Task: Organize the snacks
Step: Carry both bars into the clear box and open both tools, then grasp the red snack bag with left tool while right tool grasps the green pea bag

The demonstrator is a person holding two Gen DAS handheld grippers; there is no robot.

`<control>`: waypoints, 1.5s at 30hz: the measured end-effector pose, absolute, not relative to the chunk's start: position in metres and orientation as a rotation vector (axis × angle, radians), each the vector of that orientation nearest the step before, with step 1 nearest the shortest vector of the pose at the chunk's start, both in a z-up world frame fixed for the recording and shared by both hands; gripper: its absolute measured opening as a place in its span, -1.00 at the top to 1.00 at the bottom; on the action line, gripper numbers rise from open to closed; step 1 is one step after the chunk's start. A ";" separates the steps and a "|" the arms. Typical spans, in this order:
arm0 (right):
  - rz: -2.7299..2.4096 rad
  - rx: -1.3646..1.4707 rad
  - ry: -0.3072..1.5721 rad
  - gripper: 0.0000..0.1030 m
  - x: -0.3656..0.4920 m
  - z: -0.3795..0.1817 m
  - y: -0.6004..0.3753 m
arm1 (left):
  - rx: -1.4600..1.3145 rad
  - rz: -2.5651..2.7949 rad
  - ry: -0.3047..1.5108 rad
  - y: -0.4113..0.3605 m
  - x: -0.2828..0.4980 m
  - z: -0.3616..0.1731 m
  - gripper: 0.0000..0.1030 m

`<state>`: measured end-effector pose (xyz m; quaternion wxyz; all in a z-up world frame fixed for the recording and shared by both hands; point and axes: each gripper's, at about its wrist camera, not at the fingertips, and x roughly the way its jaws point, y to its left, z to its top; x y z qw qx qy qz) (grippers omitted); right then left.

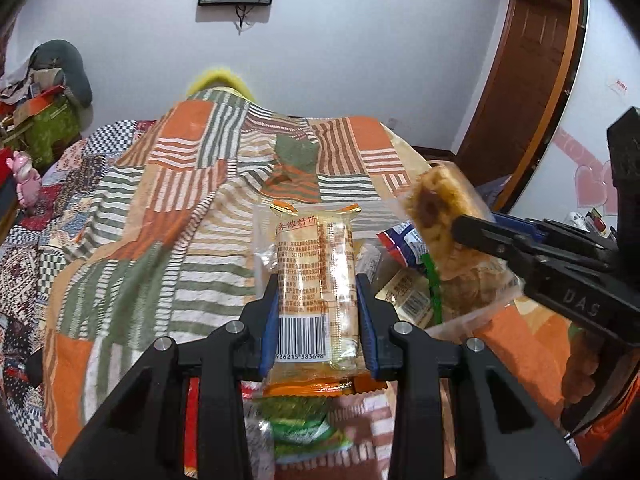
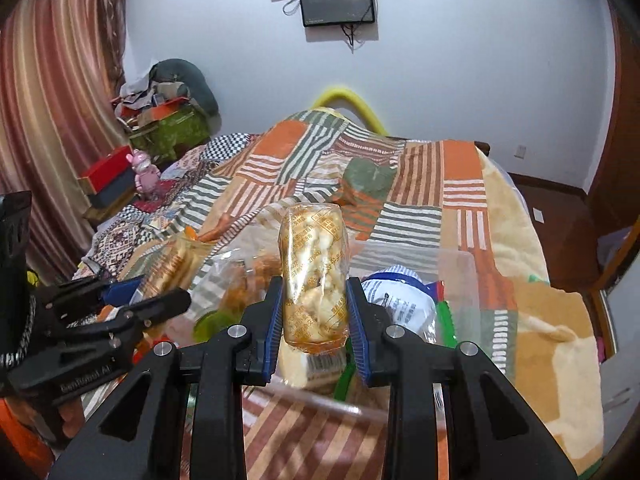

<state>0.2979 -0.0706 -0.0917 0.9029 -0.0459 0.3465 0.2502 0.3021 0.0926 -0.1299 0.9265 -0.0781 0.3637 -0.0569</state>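
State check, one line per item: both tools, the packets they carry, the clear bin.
left tool: shut on cracker packet
cracker packet: gripped, lifted
right tool: shut on pastry packet
pastry packet: gripped, lifted
clear bin: open, holds several packets
wall screen: dark

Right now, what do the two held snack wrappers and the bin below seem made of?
Left snack wrapper: thin clear plastic film, glossy, printed text and barcode. Right snack wrapper: likewise clear glossy film, contents showing through. Bin: probably rigid translucent plastic; bedspread stripes show through its wall.
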 end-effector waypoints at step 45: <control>0.640 -0.107 0.799 0.09 0.240 -0.103 -0.047 | -0.147 -0.012 0.844 0.146 0.225 -0.152 0.05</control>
